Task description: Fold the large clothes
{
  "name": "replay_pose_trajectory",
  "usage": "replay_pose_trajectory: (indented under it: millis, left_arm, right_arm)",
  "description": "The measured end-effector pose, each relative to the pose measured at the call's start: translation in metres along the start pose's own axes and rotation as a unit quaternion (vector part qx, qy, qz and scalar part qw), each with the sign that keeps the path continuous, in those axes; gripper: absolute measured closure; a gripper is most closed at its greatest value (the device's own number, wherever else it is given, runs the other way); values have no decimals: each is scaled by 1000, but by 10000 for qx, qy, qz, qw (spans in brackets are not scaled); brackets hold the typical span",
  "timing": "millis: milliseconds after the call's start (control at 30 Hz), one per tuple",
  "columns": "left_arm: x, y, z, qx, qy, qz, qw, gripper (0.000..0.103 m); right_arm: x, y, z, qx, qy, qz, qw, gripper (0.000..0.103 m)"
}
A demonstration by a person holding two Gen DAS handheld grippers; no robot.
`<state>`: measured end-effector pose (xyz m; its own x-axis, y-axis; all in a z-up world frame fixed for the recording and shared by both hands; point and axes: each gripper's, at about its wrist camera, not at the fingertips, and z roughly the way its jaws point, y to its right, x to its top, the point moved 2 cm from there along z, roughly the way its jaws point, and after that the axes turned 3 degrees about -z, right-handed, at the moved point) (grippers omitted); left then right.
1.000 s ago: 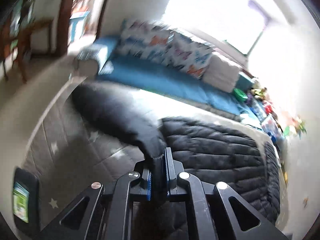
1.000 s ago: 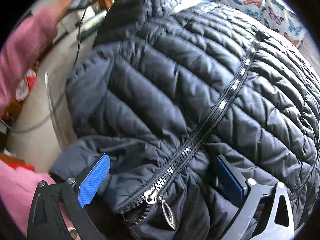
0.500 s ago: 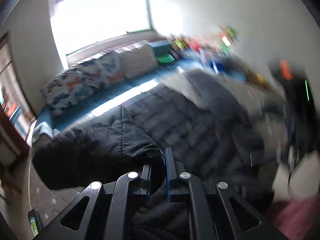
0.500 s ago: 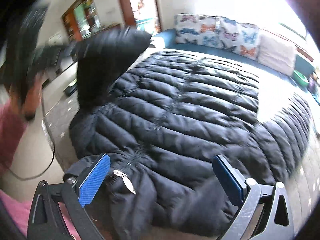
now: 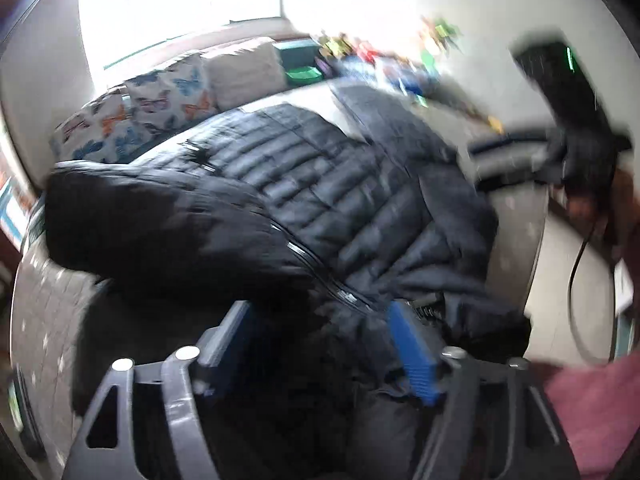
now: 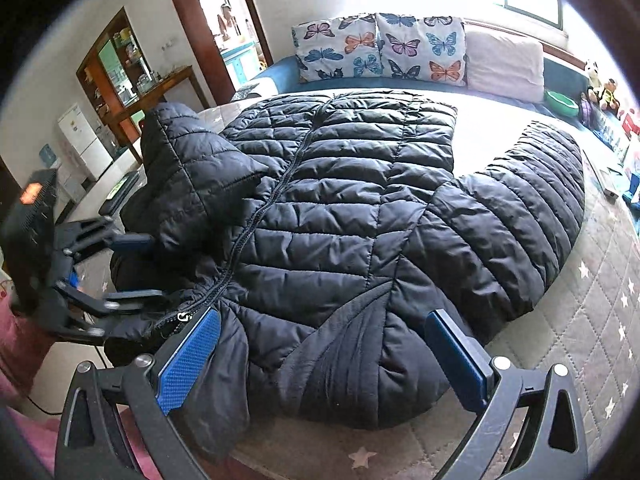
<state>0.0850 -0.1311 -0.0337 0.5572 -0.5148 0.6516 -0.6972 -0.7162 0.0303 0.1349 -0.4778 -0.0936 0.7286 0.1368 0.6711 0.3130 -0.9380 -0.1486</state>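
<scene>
Left gripper at the near-left edge: jaws opening, folded sleeve between them, pads not pressing. Black quilted puffer jacket lies zipped and flat on the grey star-patterned quilted mat. Right gripper released, hovering over the jacket's near hem.

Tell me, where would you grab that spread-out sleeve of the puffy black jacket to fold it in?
I would take the sleeve at its far cuff end, coming from the outer edge with the right gripper. It lies flat and curved away from the jacket body on the quilted mat, so its free tip can probably swing over the zipped front.
</scene>
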Motion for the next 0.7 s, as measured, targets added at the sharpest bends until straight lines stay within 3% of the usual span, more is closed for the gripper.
replay_pose_trajectory:
  millis: [100,200,267,333,400,467,567,700]
  left_arm:
    - [12,-41,-21,-37,187,-598,9980,19]
    - [24,-83,-18,-205,78,-1355,9905,16]
    - [24,-110,-11,-429,-18,-1915,9806,16]
    - [25,-140,4,-820,-49,-2494,9649,15]
    - [34,-155,10,-992,33,-2737,9567,15]
    - [50,-151,12,-1054,192,-2633,9587,15]
    - [78,-117,12,-1023,407,-1934,9749,15]
    - [96,-59,16,-1316,280,-1055,9853,14]
  right_arm:
    - [3,0,-1,32,44,11,10000,0]
    - [5,-3,-2,84,94,-10,9999,0]
    - [5,-6,-5,101,148,-45,9998,0]
    - [4,-8,-8,103,180,-74,9998,0]
    - [3,-7,-12,41,227,-91,9997,0]
    - [3,-4,-15,-38,264,-49,9996,0]
    - [5,4,-19,-84,329,87,9994,0]
    - [10,13,-22,-145,387,271,9988,0]
